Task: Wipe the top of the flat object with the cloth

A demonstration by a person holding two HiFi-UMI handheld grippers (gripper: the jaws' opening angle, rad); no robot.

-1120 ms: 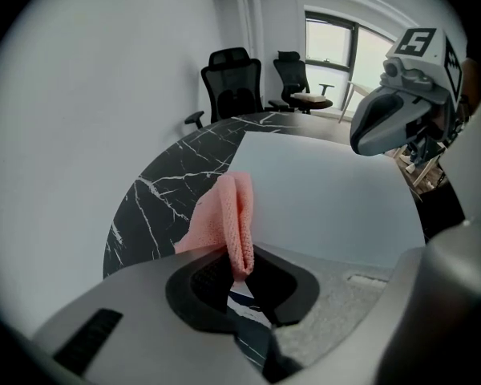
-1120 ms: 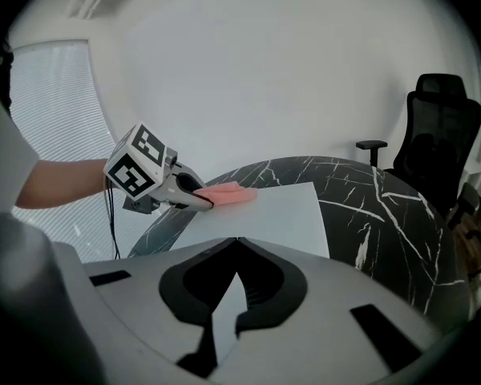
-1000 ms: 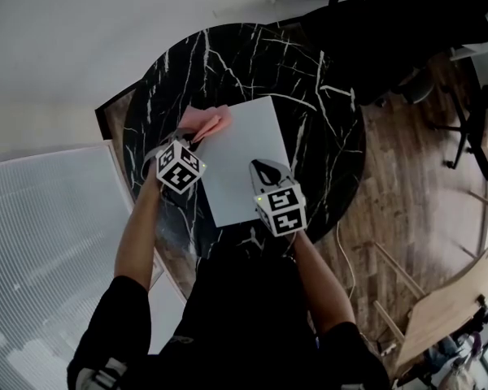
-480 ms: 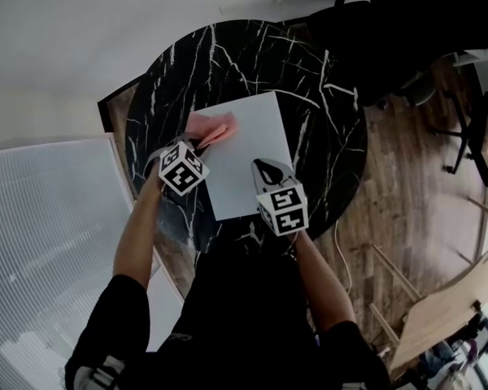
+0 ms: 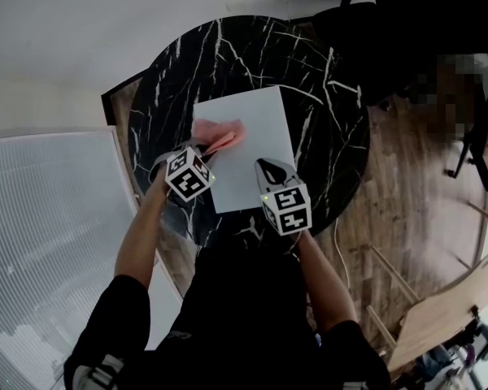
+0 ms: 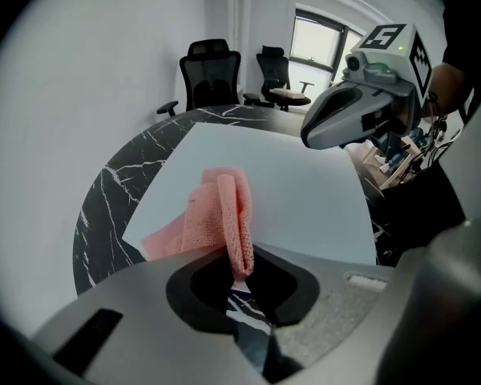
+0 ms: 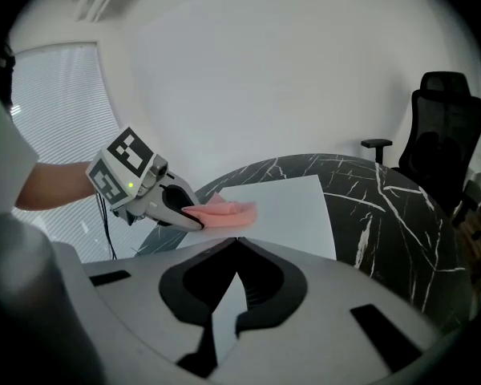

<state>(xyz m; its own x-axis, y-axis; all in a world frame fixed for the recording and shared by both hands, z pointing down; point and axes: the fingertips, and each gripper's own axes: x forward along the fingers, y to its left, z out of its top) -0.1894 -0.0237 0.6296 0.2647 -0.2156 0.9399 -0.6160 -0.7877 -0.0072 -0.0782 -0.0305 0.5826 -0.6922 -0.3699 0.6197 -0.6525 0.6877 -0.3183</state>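
Pinching a fold of the pink cloth (image 5: 220, 134), the left gripper (image 5: 204, 148) had its jaws closed tight on the fabric; the rest of the cloth lay bunched ahead of the jaws on the flat white sheet (image 5: 256, 124), in the sheet's left half and near its left edge. The sheet lay flat on the round black marble-veined table (image 5: 228, 51), with dark tabletop showing past all four sheet edges. The right gripper (image 7: 236, 241) had its jaw tips brought together with nothing clamped between them; white sheet surface showed through the narrow slot behind the tips. This gripper was over the sheet's near right corner, well apart from the cloth. Whether its tip pressed on the sheet could not be told. Two black office chairs (image 6: 211, 70) stood beyond the sheet's far edge, past the table rim. Both of the person's forearms reached in from the sheet's near side.
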